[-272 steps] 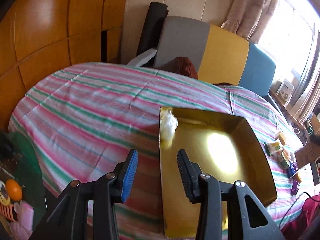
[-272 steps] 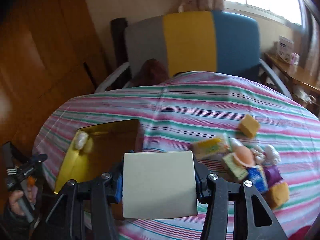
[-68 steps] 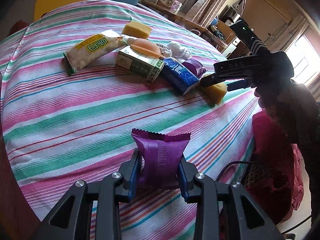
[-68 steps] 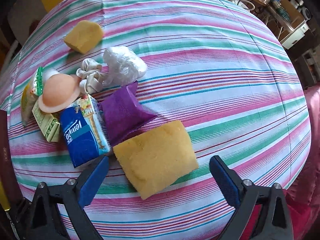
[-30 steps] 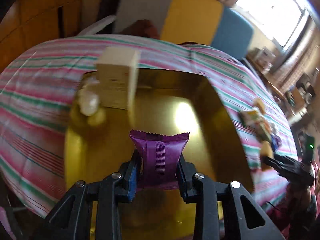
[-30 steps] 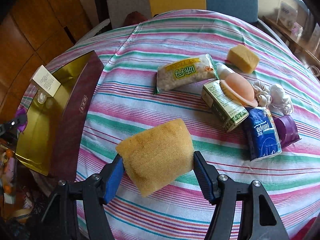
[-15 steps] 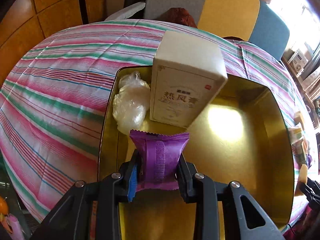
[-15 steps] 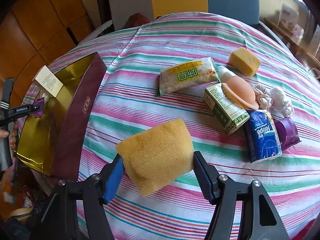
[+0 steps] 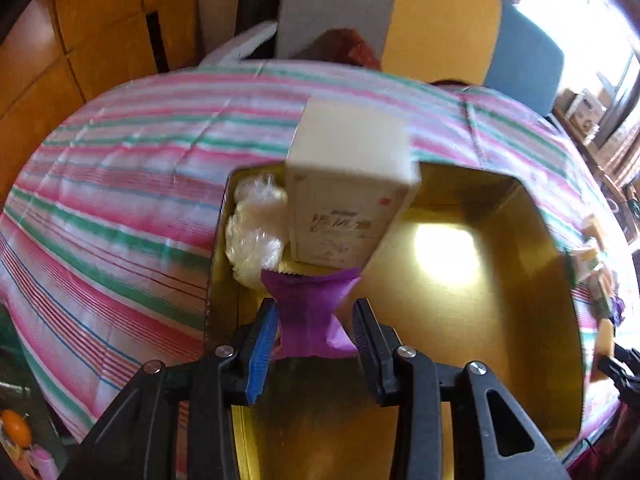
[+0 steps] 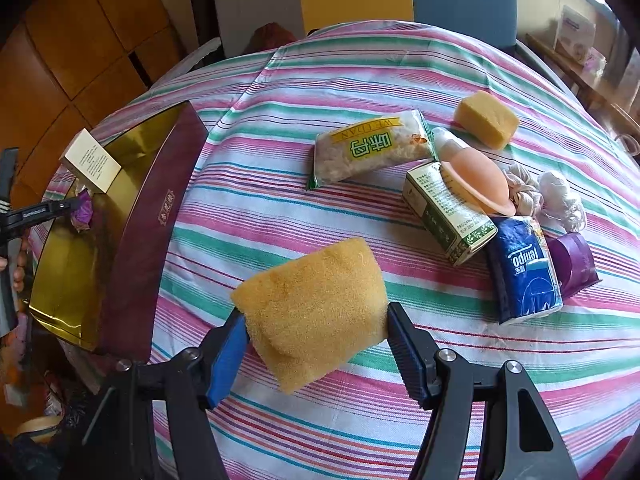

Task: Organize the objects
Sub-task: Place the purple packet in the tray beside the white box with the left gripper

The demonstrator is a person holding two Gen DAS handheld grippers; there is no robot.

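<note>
- Left gripper [image 9: 314,334] was clamped on the purple packet [image 9: 310,312] a second ago; now its fingers are spreading, with the packet loose between them.
- Packet is inside the gold box [image 9: 560,280], at 6 o'clock from the white carton [image 9: 348,196], with the plastic wad [image 9: 254,236] at its 10.
- So that drop-off looks about done.
- Right gripper [image 10: 316,330] hasn't budged, fingers squeezing the yellow sponge [image 10: 316,304] above the striped surface [image 10: 280,200], probably next in.
</note>
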